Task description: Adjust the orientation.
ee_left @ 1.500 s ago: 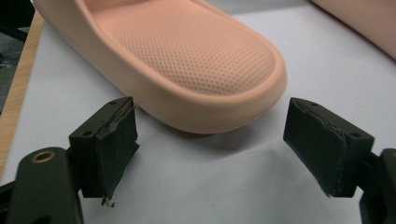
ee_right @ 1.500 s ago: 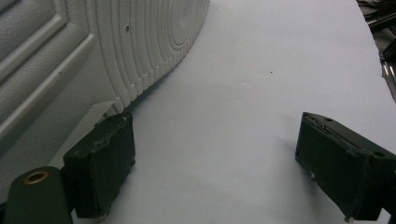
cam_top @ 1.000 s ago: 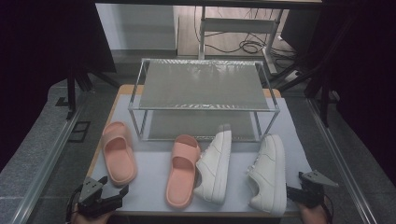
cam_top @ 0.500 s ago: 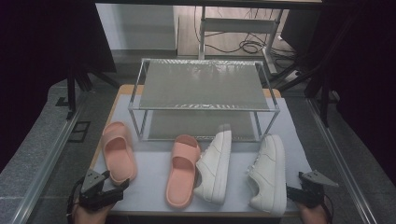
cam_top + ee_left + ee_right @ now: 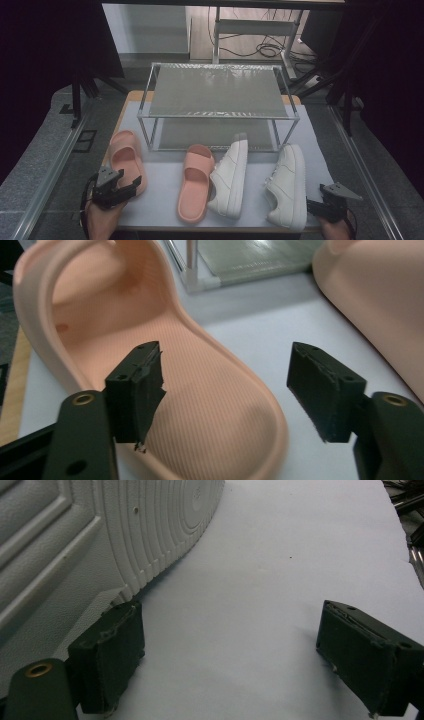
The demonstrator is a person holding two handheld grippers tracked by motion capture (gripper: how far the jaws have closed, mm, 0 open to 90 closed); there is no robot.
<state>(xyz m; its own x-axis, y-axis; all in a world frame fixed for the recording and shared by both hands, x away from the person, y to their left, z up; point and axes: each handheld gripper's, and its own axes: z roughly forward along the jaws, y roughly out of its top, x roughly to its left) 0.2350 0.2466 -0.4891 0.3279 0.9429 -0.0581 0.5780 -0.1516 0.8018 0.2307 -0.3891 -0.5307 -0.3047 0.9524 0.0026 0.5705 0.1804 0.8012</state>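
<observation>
A pink slipper (image 5: 124, 157) lies at the left of the white mat, a second pink slipper (image 5: 195, 182) to its right. My left gripper (image 5: 120, 189) sits at the first slipper's near end. In the left gripper view the slipper (image 5: 100, 315) has its side rim between the left gripper's (image 5: 225, 360) jaws, one jaw over the footbed, the other over the mat. The jaws have just been closing, but the pads stand apart from the rim. My right gripper (image 5: 314, 207) is open beside the right white sneaker (image 5: 287, 185), whose side (image 5: 100, 530) lies next to one jaw of the right gripper (image 5: 232, 615).
A two-tier metal rack (image 5: 217, 107) stands behind the shoes. Another white sneaker (image 5: 230, 175) lies between the second slipper and the right sneaker. The white mat (image 5: 160, 175) covers the wooden table. Cables lie on the floor beyond.
My left gripper has moved forward and to the right, onto the near end of the left pink slipper, and its jaws have narrowed. The right gripper has stayed put.
</observation>
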